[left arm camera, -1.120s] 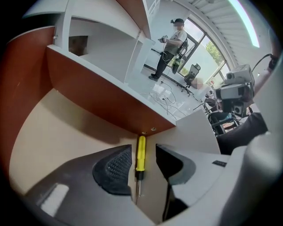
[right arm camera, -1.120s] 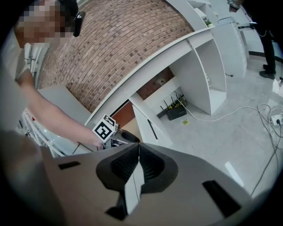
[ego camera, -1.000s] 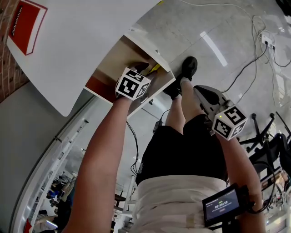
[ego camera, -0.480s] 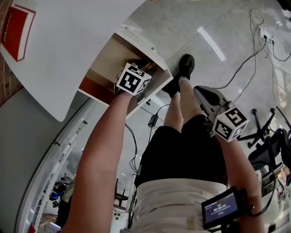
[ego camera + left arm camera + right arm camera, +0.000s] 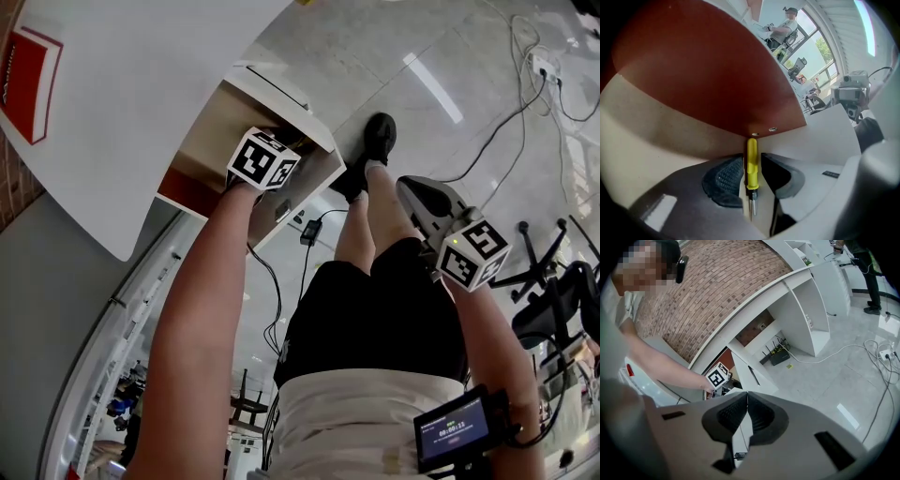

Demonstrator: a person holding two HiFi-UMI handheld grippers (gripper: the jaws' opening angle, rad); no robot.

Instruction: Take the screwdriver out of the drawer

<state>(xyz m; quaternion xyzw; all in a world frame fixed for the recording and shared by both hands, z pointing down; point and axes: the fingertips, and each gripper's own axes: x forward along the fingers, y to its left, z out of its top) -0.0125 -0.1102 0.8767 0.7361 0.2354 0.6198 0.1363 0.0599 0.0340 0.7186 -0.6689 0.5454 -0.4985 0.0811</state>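
Note:
The yellow-handled screwdriver (image 5: 752, 164) lies on the beige floor of the open drawer (image 5: 656, 136), against its red-brown wall, metal tip towards the camera. My left gripper (image 5: 752, 157) has just been closing. Its two pads now sit against the sides of the handle. In the head view only the left gripper's marker cube (image 5: 262, 159) shows, down inside the drawer (image 5: 211, 141), and it hides the screwdriver. My right gripper (image 5: 746, 394) is shut and empty, held in the air to the right over the floor (image 5: 422, 195).
The drawer's white front (image 5: 281, 94) sticks out from the white desk, which bears a red book (image 5: 28, 80). The person's legs and black shoes (image 5: 380, 141) stand beside the drawer. Cables (image 5: 506, 122) and a power strip (image 5: 544, 66) lie on the tiled floor.
The left gripper's cube has sunk lower into the drawer and now covers the yellow screwdriver that showed beside it a second ago. The right gripper has stayed where it was.

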